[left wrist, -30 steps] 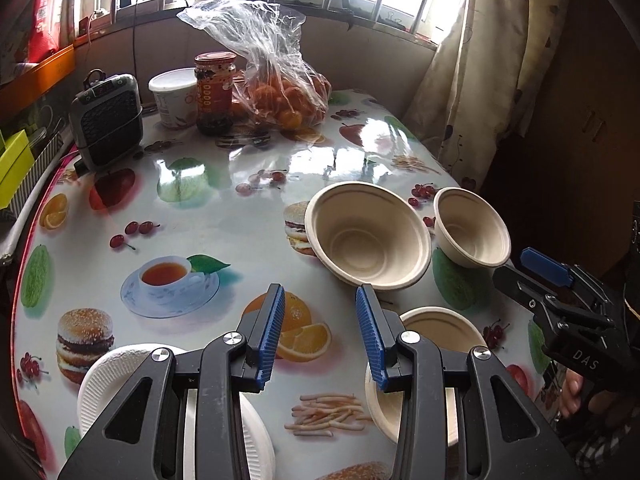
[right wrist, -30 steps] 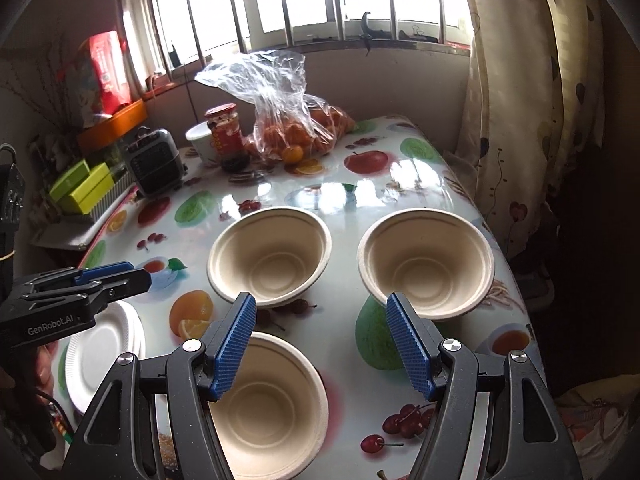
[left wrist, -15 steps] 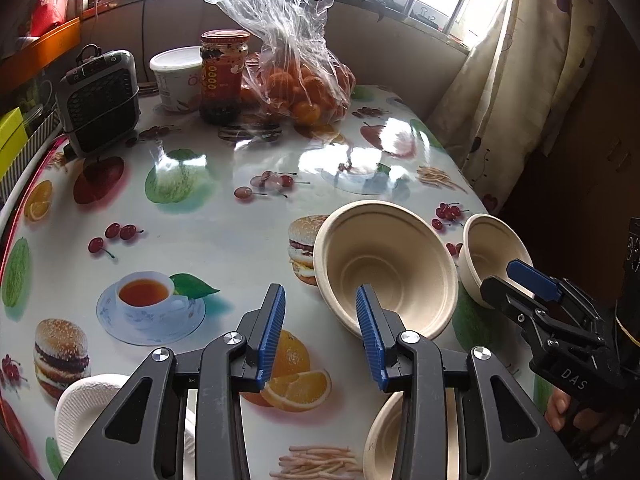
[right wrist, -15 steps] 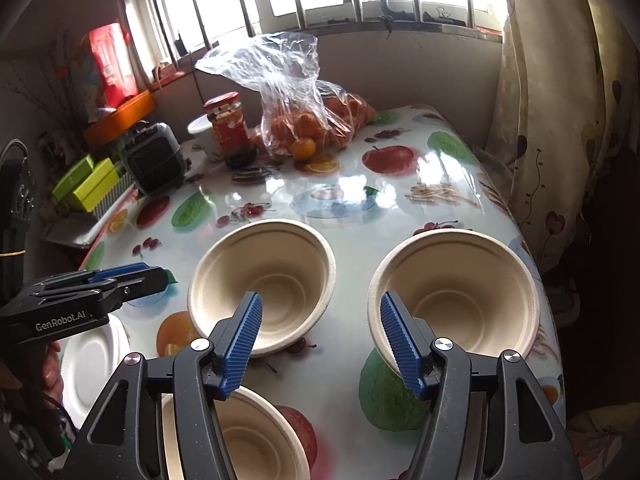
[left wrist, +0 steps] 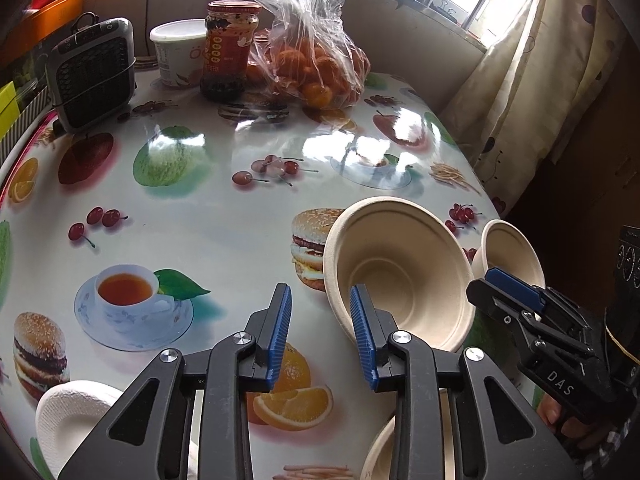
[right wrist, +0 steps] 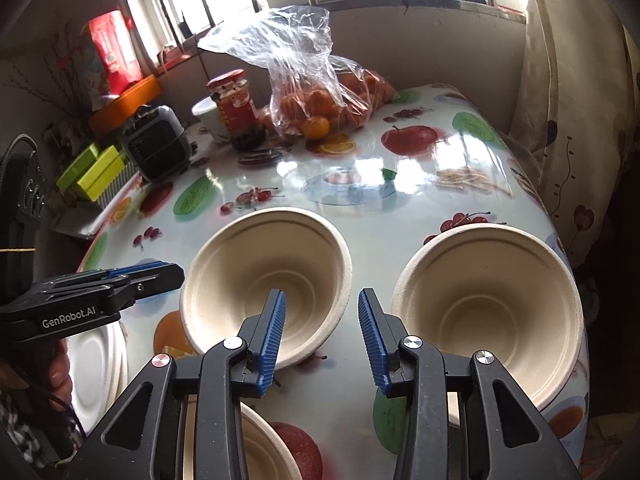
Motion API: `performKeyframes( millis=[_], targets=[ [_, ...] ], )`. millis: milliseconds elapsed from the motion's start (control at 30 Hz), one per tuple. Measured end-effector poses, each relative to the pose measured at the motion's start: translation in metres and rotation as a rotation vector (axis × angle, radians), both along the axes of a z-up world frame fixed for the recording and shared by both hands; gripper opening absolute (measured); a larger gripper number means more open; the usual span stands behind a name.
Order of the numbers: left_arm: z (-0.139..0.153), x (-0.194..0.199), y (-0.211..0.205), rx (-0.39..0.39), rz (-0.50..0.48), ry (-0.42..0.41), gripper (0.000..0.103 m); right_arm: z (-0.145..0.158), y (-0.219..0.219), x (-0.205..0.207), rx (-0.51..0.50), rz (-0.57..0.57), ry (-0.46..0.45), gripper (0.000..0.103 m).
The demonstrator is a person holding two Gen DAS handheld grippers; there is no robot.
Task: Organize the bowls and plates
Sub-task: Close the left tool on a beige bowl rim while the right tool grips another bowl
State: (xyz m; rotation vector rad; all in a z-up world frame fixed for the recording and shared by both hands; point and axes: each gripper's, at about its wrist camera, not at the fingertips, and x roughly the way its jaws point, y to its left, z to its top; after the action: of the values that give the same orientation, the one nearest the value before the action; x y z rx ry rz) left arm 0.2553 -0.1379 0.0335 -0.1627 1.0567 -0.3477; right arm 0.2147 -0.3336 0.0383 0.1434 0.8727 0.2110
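Three beige paper bowls stand on the fruit-print table. The middle bowl (left wrist: 400, 268) (right wrist: 268, 284) is just ahead of both grippers. The right bowl (right wrist: 488, 308) (left wrist: 512, 252) is at the table's right edge. The near bowl (right wrist: 264, 448) (left wrist: 384, 456) lies under the grippers. White paper plates (left wrist: 72, 412) (right wrist: 96, 364) sit at the near left. My left gripper (left wrist: 320, 336) is open and empty, its right finger by the middle bowl's near rim. My right gripper (right wrist: 320, 336) is open and empty, over the gap between the middle and right bowls.
At the far end stand a clear bag of oranges (left wrist: 312, 60), a red-lidded jar (left wrist: 228, 48), a white tub (left wrist: 180, 52) and a small grey heater (left wrist: 92, 72). A patterned curtain (right wrist: 568, 100) hangs by the table's right edge.
Both grippers have moved forward and lower toward the bowls. The right gripper's jaws have narrowed. The near bowl and the plates have slid toward the bottom of both views.
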Motion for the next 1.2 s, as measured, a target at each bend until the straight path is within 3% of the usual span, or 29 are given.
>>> performKeyframes(
  millis=[100,200,300,567,667,1200],
  targets=[
    [-0.003,0.001,0.000,-0.004,0.000,0.009,0.031,-0.002,-0.001,0.000,0.011,0.002,0.009,0.035],
    [-0.007,0.003,-0.001,-0.023,-0.005,0.029,0.022,-0.003,0.000,0.002,0.011,0.005,0.013,0.031],
    [-0.009,0.003,-0.003,-0.016,-0.009,0.034,0.020,-0.004,0.000,0.002,0.012,0.004,0.013,0.026],
    [-0.012,0.005,-0.005,-0.030,-0.011,0.050,0.014,-0.006,0.001,0.003,0.012,0.004,0.019,0.026],
    [-0.013,0.006,-0.006,-0.038,-0.010,0.052,0.014,-0.007,0.001,0.002,0.017,0.005,0.020,0.020],
    [-0.007,0.001,-0.011,-0.011,-0.020,0.020,0.013,-0.006,-0.002,-0.002,0.027,-0.005,0.015,0.018]
  ],
)
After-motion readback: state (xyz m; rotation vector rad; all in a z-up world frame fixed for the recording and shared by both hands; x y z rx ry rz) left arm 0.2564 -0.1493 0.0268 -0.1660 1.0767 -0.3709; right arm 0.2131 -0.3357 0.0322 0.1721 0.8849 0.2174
